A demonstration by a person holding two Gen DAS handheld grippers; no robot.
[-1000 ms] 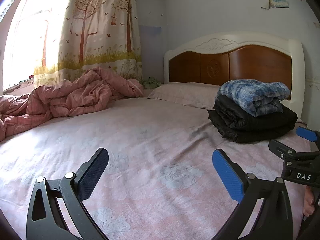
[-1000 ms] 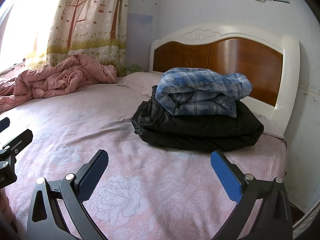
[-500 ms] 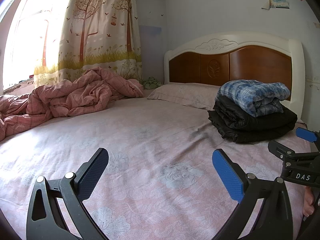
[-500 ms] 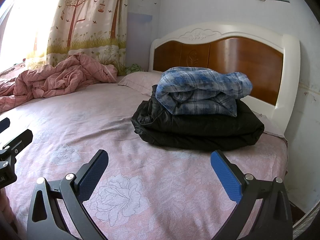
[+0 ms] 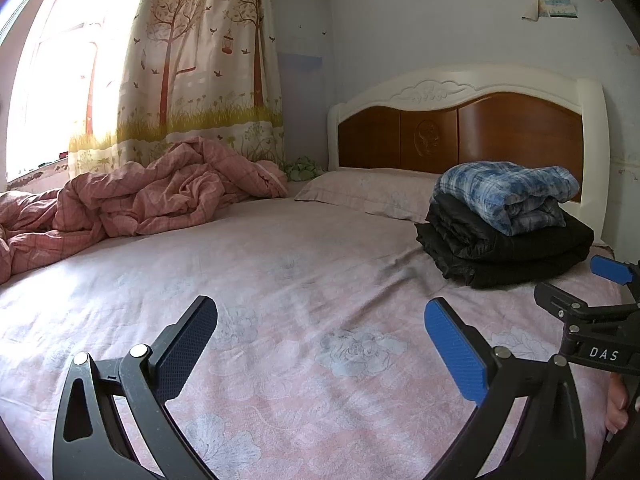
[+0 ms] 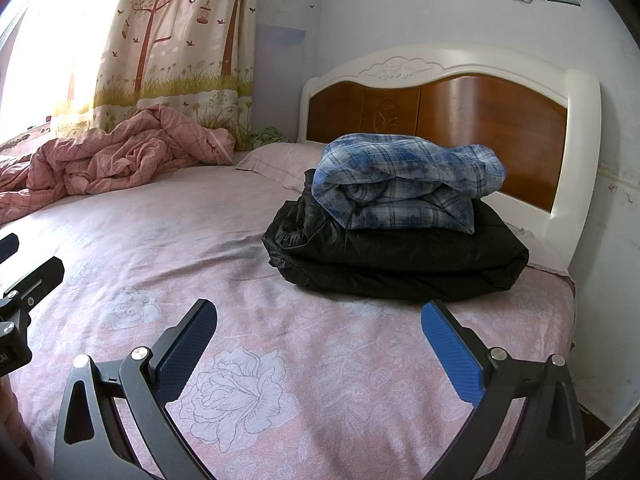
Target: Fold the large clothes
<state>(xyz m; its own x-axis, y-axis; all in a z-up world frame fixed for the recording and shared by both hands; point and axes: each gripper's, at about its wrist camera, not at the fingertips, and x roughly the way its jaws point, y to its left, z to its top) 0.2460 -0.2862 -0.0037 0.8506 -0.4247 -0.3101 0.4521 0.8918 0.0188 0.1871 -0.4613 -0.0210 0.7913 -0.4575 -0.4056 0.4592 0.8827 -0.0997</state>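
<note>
Both grippers, left (image 5: 320,344) and right (image 6: 318,344), hung wide apart, holding nothing. The folded coat (image 6: 396,258) and shirt (image 6: 404,188) sat stacked at one o'clock, leaving the bed (image 6: 168,240) free.

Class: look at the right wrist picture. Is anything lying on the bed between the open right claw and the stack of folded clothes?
Nothing visible. Only bare pink bedsheet lies between the right claw and the black garment with the blue plaid garment on it.
</note>
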